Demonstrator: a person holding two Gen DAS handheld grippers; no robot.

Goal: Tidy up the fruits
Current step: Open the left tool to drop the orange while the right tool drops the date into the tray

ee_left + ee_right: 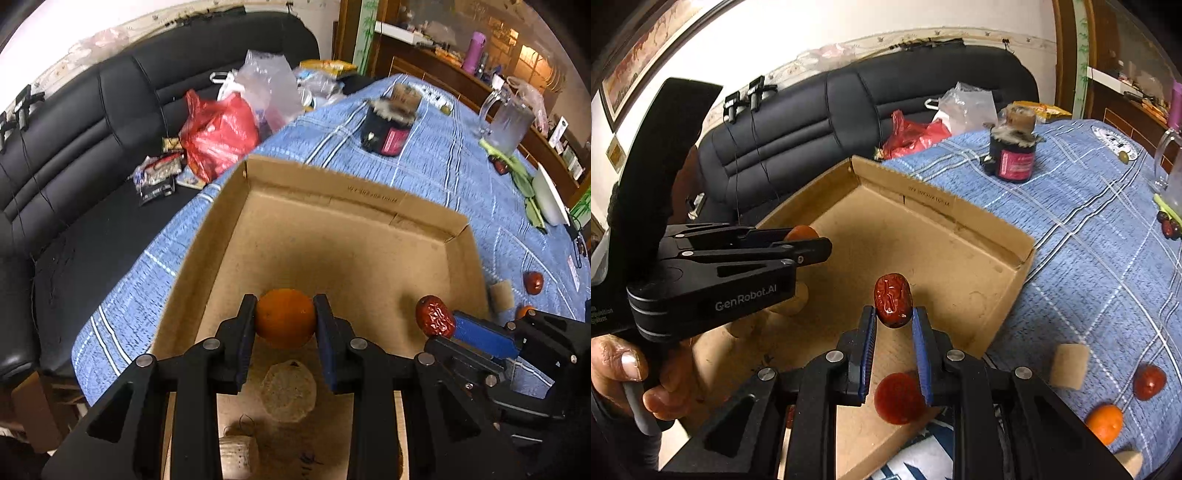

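My left gripper is shut on a small orange and holds it above the floor of a shallow cardboard box. My right gripper is shut on a wrinkled red date over the same box; it shows in the left wrist view with the date at the box's right side. In the right wrist view the left gripper is at the left, the orange partly hidden behind it. A round red fruit lies in the box below my right gripper.
A pale round fruit and a beige lump lie in the box. On the blue cloth: a red date, an orange, a beige block, a dark jar, a glass mug, a white bowl. A black sofa with bags is behind.
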